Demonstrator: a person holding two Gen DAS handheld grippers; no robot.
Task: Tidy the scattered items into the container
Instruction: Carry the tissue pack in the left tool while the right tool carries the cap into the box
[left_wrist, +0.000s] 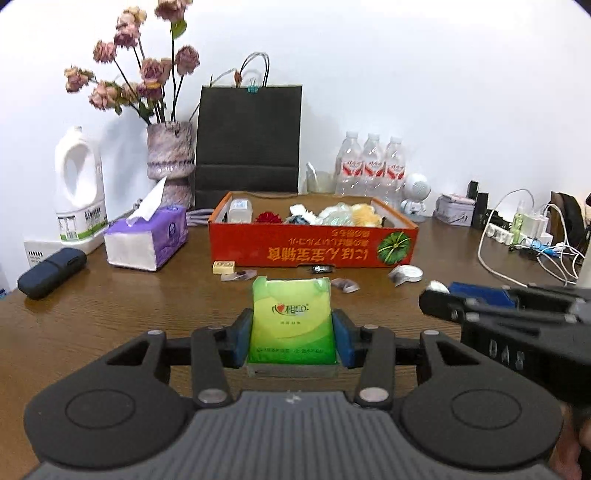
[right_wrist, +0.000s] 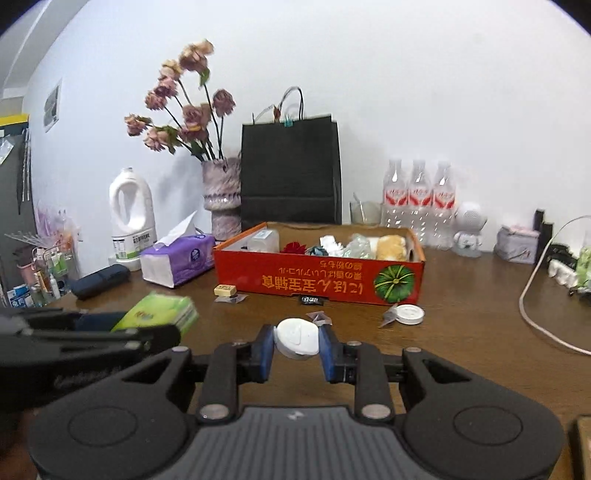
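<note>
Left claw (left_wrist: 291, 338) gripped tissue pack (left_wrist: 291, 325) | right claw (right_wrist: 296, 347) clamped white case (right_wrist: 297, 338) — you held both raised, bound for red box (left_wrist: 314, 251).

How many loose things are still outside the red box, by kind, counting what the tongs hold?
Green tissue pack, in left tongs: 1
White round case, in right tongs: 1
Mahjong tile: 1
White round lid: 1
Small wrapped bits, including black wrapper: 4
Total: 8

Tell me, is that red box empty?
No. The red box already holds a plastic container, a red flower and crumpled wrappers.
</note>
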